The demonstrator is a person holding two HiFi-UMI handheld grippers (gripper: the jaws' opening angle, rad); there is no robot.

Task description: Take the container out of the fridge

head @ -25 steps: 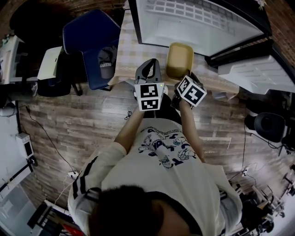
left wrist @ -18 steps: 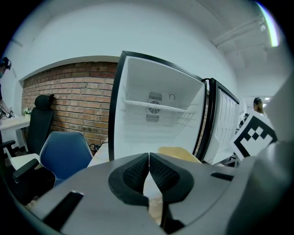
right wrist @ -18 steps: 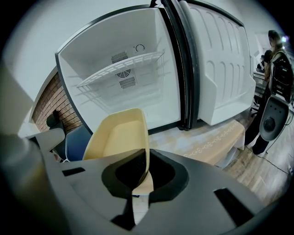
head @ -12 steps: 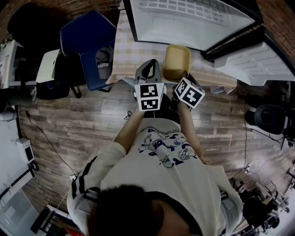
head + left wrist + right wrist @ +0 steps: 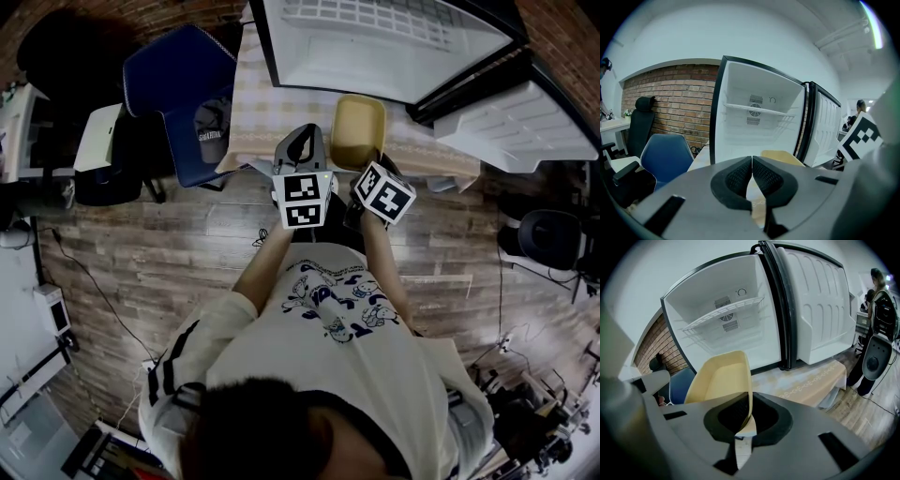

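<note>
Floor (image 5: 169, 253): we see wood planks running below the whole scene in the head view.
Fridge (image 5: 394, 42): it stands open at the far side of the surface. Its white compartment faces the person, with one wire shelf (image 5: 724, 312) across it and a round vent on the back wall.
Fridge door (image 5: 511, 131): we see it swung wide to the right, with its moulded white inner face showing.
Surface (image 5: 258, 122): it carries a pale patterned cloth and lies between the fridge and the person.
Chair (image 5: 178, 84): a blue seat, just left of the surface.
Container (image 5: 358, 129): a shallow yellow tray, outside the fridge and over the near part of the surface, in front of the open compartment. In the right gripper view it tilts up and away from the jaws. We cannot tell whether its base touches the cloth.
Right hand-held gripper (image 5: 373, 167): its jaws pinch the near rim of the container, with the thin wall running between the pads (image 5: 733, 416).
Left hand-held gripper (image 5: 302, 141): it is just left of the container, jaws pressed together with nothing between them.
</note>
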